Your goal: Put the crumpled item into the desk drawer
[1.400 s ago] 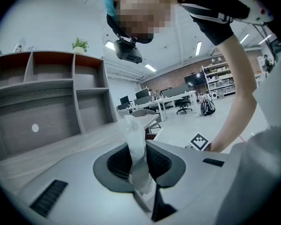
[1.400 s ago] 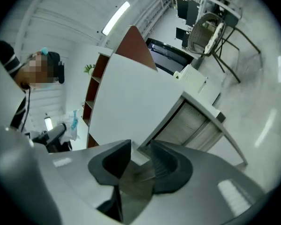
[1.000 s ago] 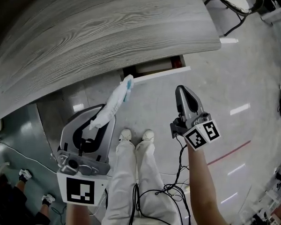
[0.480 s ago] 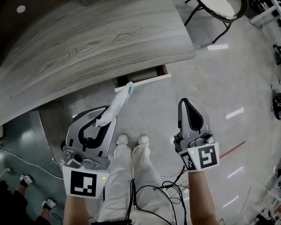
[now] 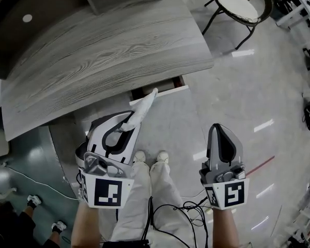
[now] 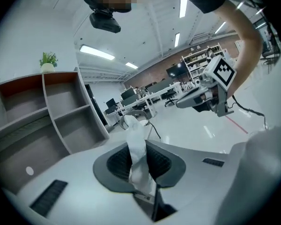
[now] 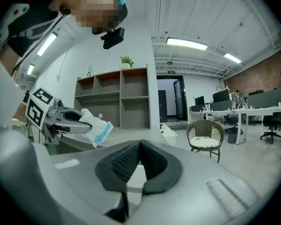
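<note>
Pinching the crumpled item (image 5: 141,110) above glossy floor (image 5: 232,102), left gripper (image 5: 127,122) faces the wood-grain desk (image 5: 108,50); right gripper (image 5: 220,130) closed.

An open-plan office: rows of desks (image 7: 247,110) with monitors (image 7: 222,95), a shelf unit (image 7: 114,102), strip ceiling lights (image 7: 186,43).
</note>
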Tool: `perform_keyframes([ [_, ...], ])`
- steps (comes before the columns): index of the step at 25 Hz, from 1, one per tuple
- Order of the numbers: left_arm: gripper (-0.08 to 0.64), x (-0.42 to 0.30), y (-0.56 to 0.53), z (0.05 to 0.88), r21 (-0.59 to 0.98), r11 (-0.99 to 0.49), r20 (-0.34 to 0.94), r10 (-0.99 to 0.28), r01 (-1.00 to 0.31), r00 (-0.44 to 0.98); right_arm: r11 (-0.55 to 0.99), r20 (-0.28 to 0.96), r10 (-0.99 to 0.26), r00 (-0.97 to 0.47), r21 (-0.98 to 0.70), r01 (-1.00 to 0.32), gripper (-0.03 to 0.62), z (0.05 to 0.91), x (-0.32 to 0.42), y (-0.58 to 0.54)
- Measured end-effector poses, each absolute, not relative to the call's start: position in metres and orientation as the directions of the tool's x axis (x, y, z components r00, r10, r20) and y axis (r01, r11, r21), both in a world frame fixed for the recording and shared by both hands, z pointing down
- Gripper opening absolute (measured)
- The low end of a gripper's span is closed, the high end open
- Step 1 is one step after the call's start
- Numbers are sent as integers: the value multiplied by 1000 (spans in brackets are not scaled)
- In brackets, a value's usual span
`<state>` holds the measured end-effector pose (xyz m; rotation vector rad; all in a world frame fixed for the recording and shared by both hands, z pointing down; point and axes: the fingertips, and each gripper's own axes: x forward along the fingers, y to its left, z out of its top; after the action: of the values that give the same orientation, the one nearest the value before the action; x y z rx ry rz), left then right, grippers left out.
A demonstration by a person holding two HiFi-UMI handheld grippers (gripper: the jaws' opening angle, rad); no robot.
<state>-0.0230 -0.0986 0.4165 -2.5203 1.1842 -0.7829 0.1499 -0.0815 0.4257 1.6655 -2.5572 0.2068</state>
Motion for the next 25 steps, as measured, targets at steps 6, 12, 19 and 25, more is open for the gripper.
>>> perform_keyframes([
  [6, 55, -14, -117, 454, -529, -655, 454, -756, -539, 472, 375, 151, -909, -388, -105, -921, 9, 426, 157, -76],
  [12, 55, -5, -134, 499, -636, -680, 556, -732, -365, 393, 342, 156, -919, -363, -144, -929, 9, 432, 167, -80],
  [19, 55, -2, -148, 525, -705, -677, 610, -731, -212, 306, 328, 197, -916, -349, -132, -935, 9, 443, 175, -77],
  [25, 55, -4, -159, 552, -682, -717, 674, -693, -144, 255, 327, 190, -918, -349, -140, -935, 9, 448, 175, -78],
])
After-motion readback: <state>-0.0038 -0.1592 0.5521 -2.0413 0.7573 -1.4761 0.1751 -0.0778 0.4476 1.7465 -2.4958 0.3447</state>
